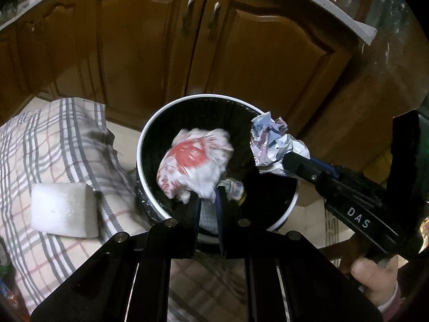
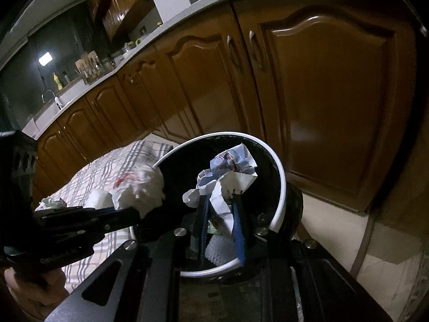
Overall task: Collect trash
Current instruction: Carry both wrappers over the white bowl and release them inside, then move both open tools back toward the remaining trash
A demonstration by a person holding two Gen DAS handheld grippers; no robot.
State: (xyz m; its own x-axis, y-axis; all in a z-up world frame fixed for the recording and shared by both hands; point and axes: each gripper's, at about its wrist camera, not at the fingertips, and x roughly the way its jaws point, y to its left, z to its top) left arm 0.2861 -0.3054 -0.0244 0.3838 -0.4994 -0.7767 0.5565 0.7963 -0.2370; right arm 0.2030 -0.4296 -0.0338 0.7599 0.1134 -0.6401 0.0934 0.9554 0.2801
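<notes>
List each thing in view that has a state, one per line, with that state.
left gripper: shut on the plastic bag, over the bin
plastic bag: crumpled, held above the bin's mouth
right gripper: holding the paper ball
paper ball: crumpled, over the bin's far rim
bin: open, trash inside
cabinet doors: closed
white block: lying on the checked cloth

The bin (image 1: pixel 150 145) stands on the floor directly before the cabinet doors (image 1: pixel 150 40). My left tool (image 1: pixel 206 196) holds the bag (image 1: pixel 195 161) over the bin's opening. My right tool (image 2: pixel 219 204) holds the crumpled paper (image 2: pixel 230 166) above the bin's right rim. Left of the bin lies the cloth (image 1: pixel 53 139), with the foam block (image 1: pixel 64 209) on it. A bottle (image 1: pixel 236 187) lies inside the bin.
</notes>
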